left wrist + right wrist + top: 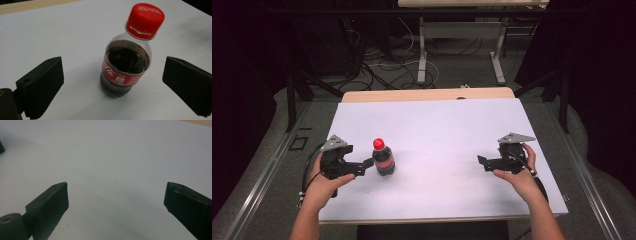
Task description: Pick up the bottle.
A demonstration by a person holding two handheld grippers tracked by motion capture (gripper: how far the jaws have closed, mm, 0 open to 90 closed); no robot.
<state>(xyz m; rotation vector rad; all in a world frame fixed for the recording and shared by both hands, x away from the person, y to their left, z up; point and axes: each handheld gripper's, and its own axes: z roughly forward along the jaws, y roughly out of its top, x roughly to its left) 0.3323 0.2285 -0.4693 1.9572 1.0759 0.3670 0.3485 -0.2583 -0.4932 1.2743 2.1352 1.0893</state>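
Closing unevenly, the spread left gripper [112,82] could topple the upright cola bottle [126,67] rightward; right gripper [117,207] gapes idle.

A: What does the surface [437,125] look like?

B: It is flat and covered in white, and a strip of light wood shows along its far edge.

A: And what stands on it?

B: One small bottle [383,157] of dark drink, upright, on the left part toward the near edge. It has a red cap [145,20] and a red label [120,75]. Its base rests directly on the white cover.
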